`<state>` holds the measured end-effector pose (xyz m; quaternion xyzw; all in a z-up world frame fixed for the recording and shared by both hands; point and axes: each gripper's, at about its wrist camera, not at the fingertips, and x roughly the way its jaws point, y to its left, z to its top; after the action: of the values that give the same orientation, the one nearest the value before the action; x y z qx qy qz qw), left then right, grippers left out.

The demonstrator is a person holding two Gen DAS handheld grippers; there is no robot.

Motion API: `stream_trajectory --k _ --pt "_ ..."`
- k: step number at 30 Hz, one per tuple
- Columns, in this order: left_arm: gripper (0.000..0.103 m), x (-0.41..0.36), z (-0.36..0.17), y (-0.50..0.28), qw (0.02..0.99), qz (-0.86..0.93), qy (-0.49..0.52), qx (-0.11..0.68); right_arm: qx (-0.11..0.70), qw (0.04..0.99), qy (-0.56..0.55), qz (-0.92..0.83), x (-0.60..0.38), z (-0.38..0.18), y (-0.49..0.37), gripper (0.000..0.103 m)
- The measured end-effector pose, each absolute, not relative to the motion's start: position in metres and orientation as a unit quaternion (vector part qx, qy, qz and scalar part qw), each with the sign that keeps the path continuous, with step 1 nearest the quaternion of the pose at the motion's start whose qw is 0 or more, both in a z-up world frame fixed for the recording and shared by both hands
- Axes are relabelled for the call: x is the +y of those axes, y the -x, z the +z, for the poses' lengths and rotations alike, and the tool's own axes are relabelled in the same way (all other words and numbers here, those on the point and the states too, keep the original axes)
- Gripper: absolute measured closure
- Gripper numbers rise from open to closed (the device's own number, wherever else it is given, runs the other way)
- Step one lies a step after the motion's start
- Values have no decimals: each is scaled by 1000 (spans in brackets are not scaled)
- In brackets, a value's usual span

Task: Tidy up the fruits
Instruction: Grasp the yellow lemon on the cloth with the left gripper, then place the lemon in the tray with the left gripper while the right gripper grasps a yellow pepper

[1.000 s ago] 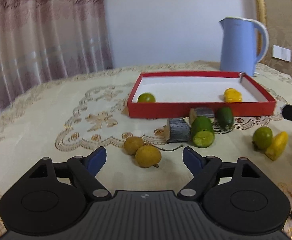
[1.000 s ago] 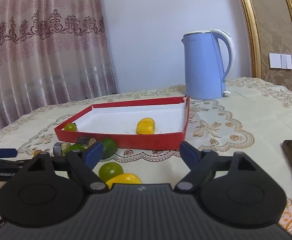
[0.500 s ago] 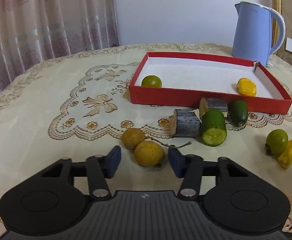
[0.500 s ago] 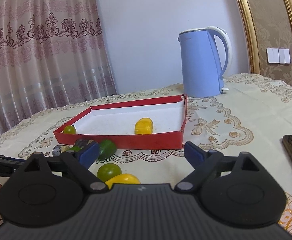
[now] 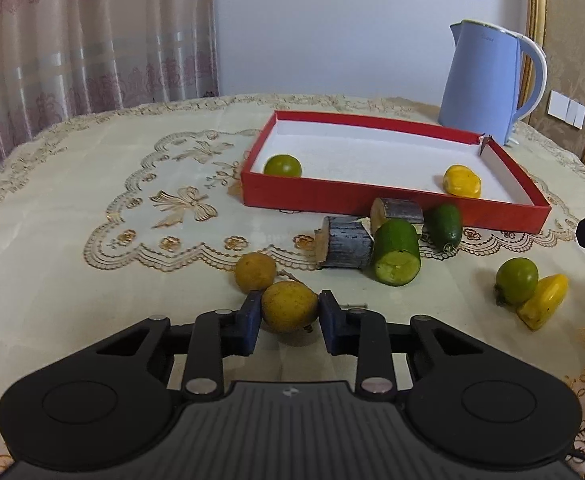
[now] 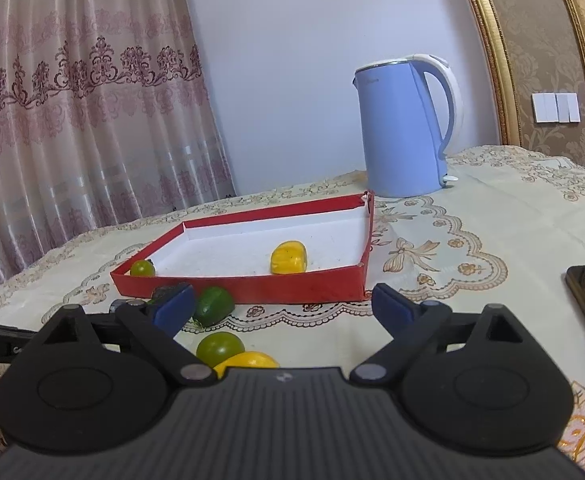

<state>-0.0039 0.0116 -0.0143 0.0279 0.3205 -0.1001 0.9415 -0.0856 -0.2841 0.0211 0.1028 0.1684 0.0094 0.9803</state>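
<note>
Red tray (image 5: pixel 372 202) holding just two so far: lime (image 5: pixel 282 165), yellow fruit (image 5: pixel 461 181). Left gripper (image 5: pixel 289 312) pinching brown fruit (image 5: pixel 289 306), not yet lifted off tablecloth (image 5: pixel 92 280). Right gripper (image 6: pixel 282 302) spread wide, empty. Roughly eight pieces left outside, by appearances.

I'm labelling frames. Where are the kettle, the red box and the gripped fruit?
kettle (image 6: pixel 402 132), right wrist view, body.
red box (image 5: pixel 316 200), left wrist view, front wall.
gripped fruit (image 5: pixel 289 306), left wrist view, middle.
</note>
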Motion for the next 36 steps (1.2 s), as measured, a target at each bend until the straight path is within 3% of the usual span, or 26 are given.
stream_trajectory --k 8,26,36 --pt "73 22 -5 12 950 -79 -34 300 219 975 -14 43 -264 19 88 11" --pt "73 21 1 26 957 -79 -59 272 294 950 59 91 -237 8 67 50" --pt "73 20 2 26 957 -80 -61 271 294 949 69 85 -236 8 66 57"
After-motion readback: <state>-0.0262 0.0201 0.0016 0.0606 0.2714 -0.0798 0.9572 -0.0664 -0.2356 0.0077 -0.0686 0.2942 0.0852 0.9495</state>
